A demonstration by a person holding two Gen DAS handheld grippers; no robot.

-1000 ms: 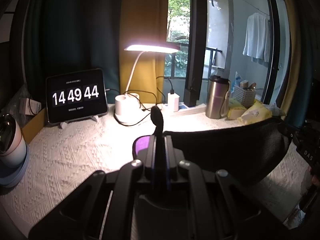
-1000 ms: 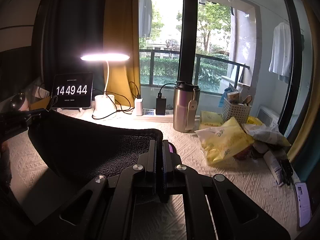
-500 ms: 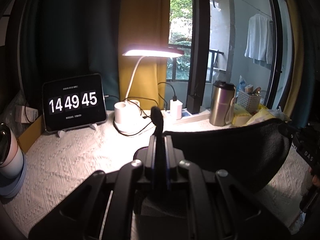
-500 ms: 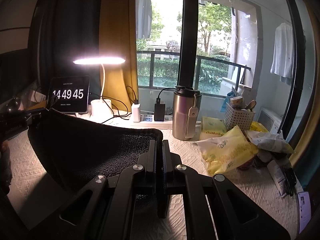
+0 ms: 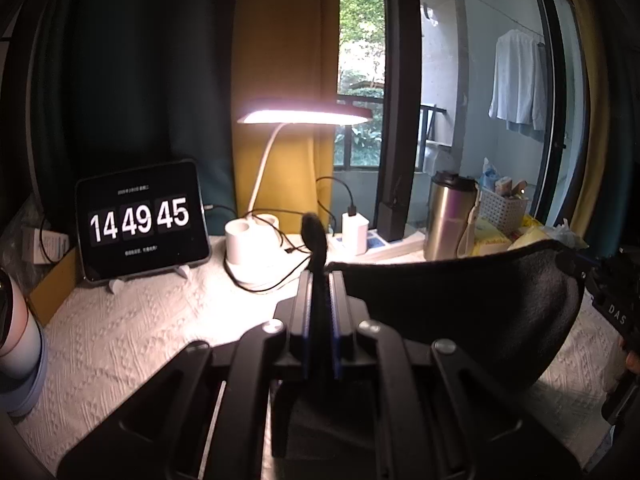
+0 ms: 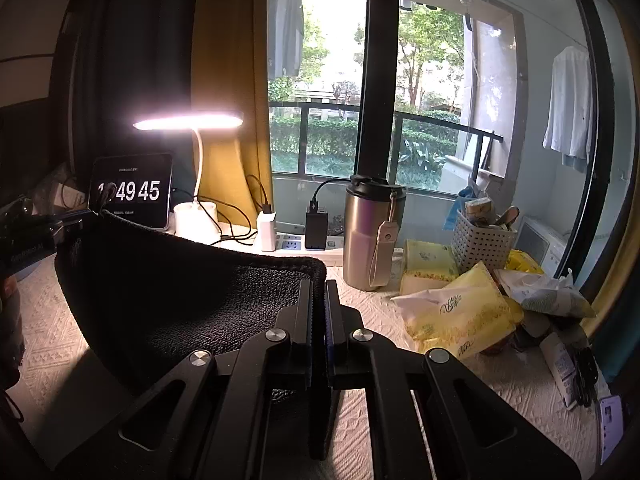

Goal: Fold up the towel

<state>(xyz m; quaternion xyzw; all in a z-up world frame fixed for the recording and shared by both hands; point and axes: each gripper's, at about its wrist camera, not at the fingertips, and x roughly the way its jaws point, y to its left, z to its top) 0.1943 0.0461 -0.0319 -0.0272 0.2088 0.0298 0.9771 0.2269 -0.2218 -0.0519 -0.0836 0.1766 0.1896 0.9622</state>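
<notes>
A dark, almost black towel (image 5: 460,304) hangs stretched in the air between my two grippers, sagging in the middle above the white textured tablecloth (image 5: 132,332). My left gripper (image 5: 319,280) is shut on one top corner, whose tip sticks up between the jaws. My right gripper (image 6: 318,292) is shut on the other top corner of the towel (image 6: 192,284). Each gripper shows at the far edge of the other's view: the right one (image 5: 616,300), the left one (image 6: 32,236).
At the back stand a tablet clock (image 5: 142,220), a lit desk lamp (image 5: 256,248) with cables, a charger (image 5: 354,234) and a steel tumbler (image 6: 374,232). Yellow bags (image 6: 460,312), a white basket (image 6: 482,240) and clutter fill the right side. A white cylinder (image 5: 16,344) stands at left.
Both grippers have risen with the towel, lifting it higher off the table; the purple object seen under the left gripper is out of sight. The clock went from 14:49:44 to 14:49:45.
</notes>
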